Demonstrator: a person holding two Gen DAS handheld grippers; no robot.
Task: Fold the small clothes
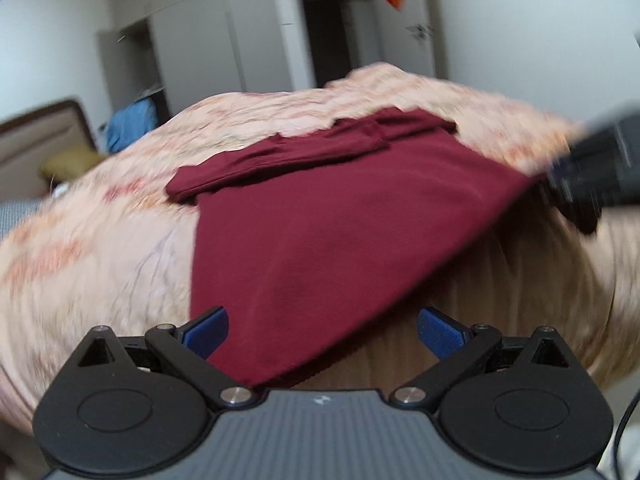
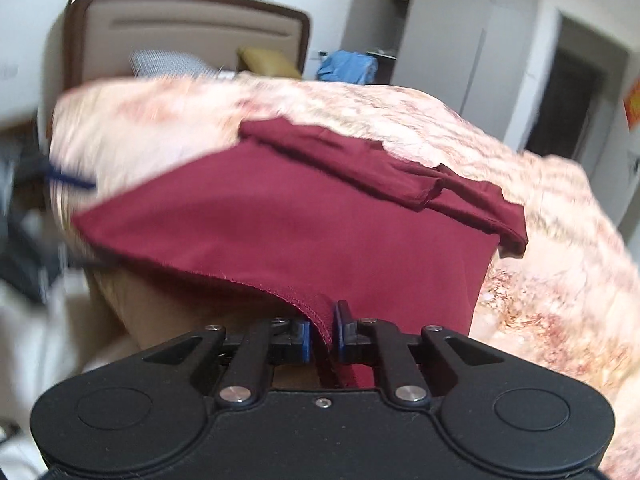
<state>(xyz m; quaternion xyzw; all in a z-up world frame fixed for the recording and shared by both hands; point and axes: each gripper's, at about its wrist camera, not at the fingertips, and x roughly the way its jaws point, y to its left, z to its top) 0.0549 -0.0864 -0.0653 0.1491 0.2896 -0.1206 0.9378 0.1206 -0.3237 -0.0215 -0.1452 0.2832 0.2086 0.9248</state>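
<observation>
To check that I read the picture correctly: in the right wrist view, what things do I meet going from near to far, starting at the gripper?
Right gripper, shut on the hem → dark red garment → its folded sleeves → patterned pink bedspread → yellow pillow → headboard.

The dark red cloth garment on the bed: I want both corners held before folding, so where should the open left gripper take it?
Judging by its pose, the left gripper should pinch the dark red cloth garment at its near hem corner, coming from the bed's near edge, where that corner overhangs freely.
</observation>
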